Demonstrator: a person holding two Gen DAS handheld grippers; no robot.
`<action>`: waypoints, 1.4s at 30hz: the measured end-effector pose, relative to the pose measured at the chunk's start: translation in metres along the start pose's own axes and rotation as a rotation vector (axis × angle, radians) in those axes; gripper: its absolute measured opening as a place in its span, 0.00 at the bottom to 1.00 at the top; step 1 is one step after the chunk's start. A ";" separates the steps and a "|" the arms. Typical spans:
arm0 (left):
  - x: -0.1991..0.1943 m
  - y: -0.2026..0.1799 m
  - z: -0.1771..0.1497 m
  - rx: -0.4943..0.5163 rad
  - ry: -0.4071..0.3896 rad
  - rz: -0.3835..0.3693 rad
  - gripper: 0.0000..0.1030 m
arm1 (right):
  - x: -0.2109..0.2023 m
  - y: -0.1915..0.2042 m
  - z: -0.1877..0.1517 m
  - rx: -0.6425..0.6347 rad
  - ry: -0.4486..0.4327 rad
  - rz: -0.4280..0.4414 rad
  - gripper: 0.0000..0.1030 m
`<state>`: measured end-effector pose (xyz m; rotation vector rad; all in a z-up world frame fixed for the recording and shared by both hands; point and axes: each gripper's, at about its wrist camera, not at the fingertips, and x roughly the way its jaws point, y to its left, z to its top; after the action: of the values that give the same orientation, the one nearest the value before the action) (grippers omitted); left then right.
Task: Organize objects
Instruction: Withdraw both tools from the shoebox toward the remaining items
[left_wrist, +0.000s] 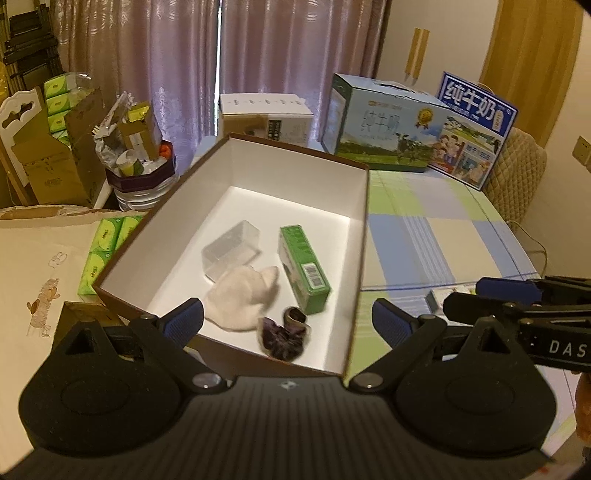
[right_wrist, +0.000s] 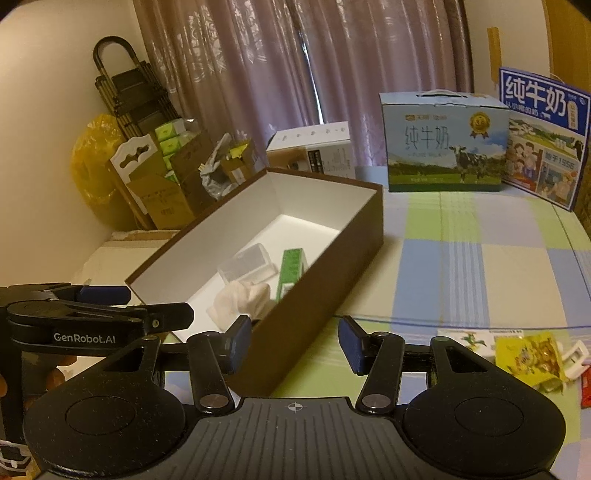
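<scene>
Already the brown box (left_wrist: 236, 206) on the counter (left_wrist: 436, 236) holds a clear case (left_wrist: 231, 253), white cloth (left_wrist: 242, 299), green carton (left_wrist: 304, 269) and dark scrunchie (left_wrist: 284, 338). Both hand-held grippers, left (left_wrist: 288, 317) and right (right_wrist: 295, 341), hang spread and empty. Likely next: fetching the yellow snack packet (right_wrist: 532, 360) beside the right gripper.

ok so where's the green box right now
The green box lies flat inside the brown storage box, right of the white cloth and the clear plastic case.
</scene>
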<state>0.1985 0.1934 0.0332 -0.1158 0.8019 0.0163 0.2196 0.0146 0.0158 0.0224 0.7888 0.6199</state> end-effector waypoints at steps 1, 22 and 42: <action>0.000 -0.004 -0.002 0.003 0.002 -0.003 0.93 | -0.002 -0.003 -0.002 0.001 0.002 -0.001 0.48; 0.009 -0.102 -0.024 0.058 0.049 -0.066 0.93 | -0.055 -0.108 -0.040 0.109 0.066 -0.081 0.48; 0.068 -0.190 -0.039 0.134 0.103 -0.099 0.93 | -0.060 -0.200 -0.077 -0.109 0.037 -0.243 0.48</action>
<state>0.2291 -0.0016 -0.0238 -0.0295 0.8965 -0.1372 0.2383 -0.1973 -0.0487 -0.1822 0.7782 0.4329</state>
